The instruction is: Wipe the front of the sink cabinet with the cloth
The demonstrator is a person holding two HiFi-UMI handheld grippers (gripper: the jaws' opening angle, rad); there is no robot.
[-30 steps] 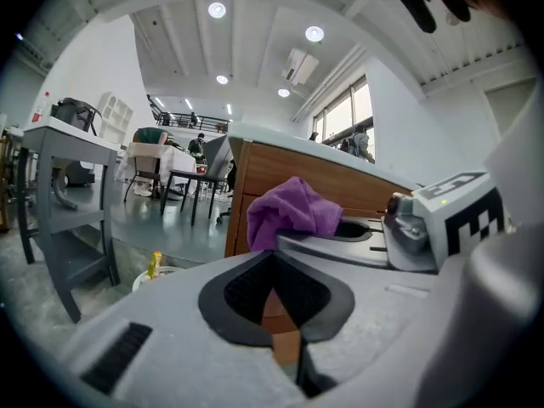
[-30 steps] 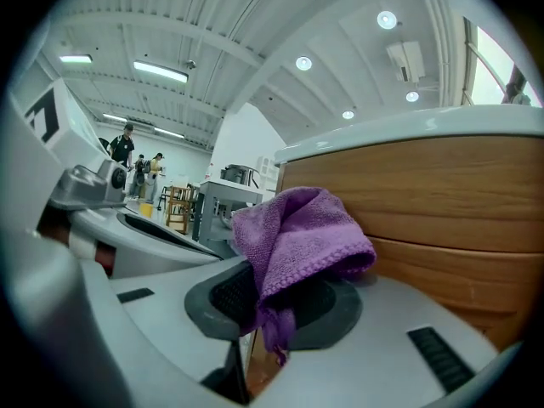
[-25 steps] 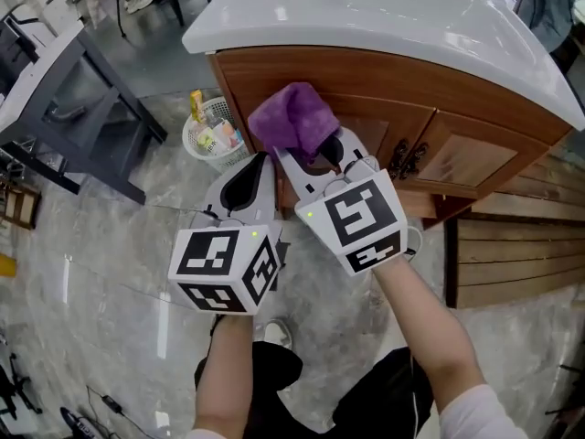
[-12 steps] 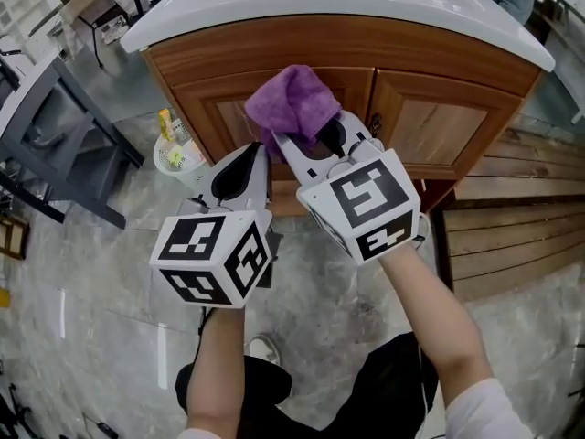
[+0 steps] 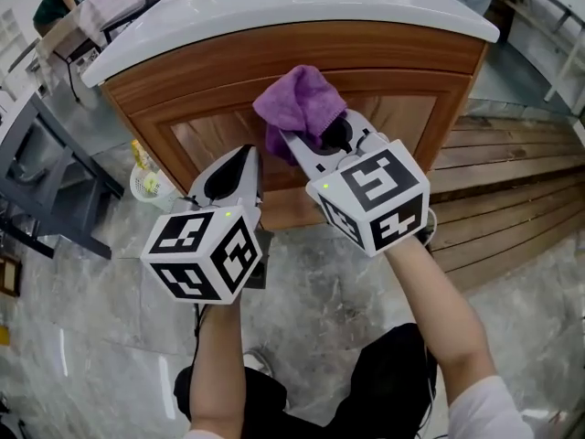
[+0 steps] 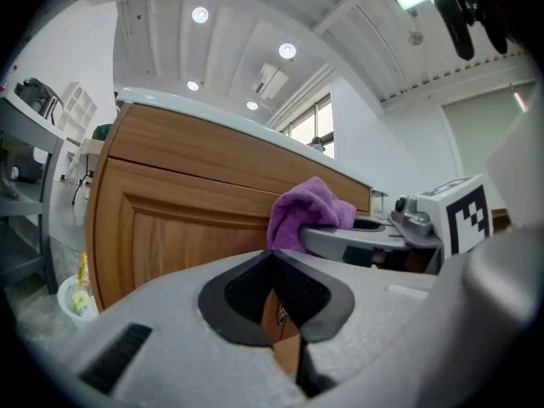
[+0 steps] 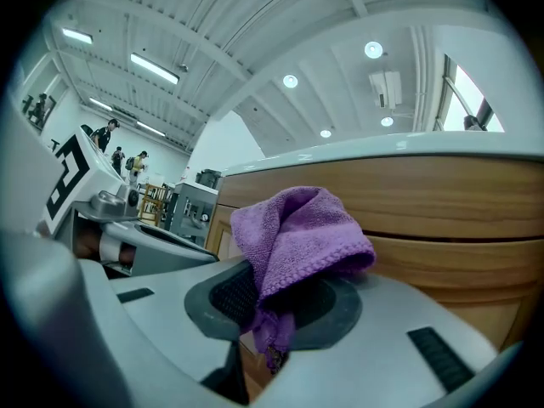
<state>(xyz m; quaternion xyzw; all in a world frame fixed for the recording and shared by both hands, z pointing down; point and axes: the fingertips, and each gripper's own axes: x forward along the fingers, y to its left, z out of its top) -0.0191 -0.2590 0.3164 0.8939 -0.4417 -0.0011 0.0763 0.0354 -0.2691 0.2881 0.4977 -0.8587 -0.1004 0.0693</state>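
My right gripper (image 5: 306, 135) is shut on a purple cloth (image 5: 300, 101), whose bunched top rests against the wooden sink cabinet front (image 5: 210, 122) just under the white basin rim (image 5: 274, 7). In the right gripper view the purple cloth (image 7: 293, 236) bulges out above the right gripper (image 7: 270, 325), pinched between the dark pads. My left gripper (image 5: 239, 165) is shut with nothing in it, held beside the right one, a little short of the cabinet door. In the left gripper view the left gripper (image 6: 274, 287) points at the cabinet front (image 6: 170, 219) and the purple cloth (image 6: 308, 215) shows to the right.
A small white basket (image 5: 149, 183) with bottles stands on the marble floor left of the cabinet. A dark metal table frame (image 5: 46, 190) is further left. Wooden slat flooring (image 5: 512, 190) lies to the right of the cabinet.
The view has shifted right along the cabinet; both grippers now sit before the left door panel. The cloth stays pinched in the right gripper, pressed to the wood.
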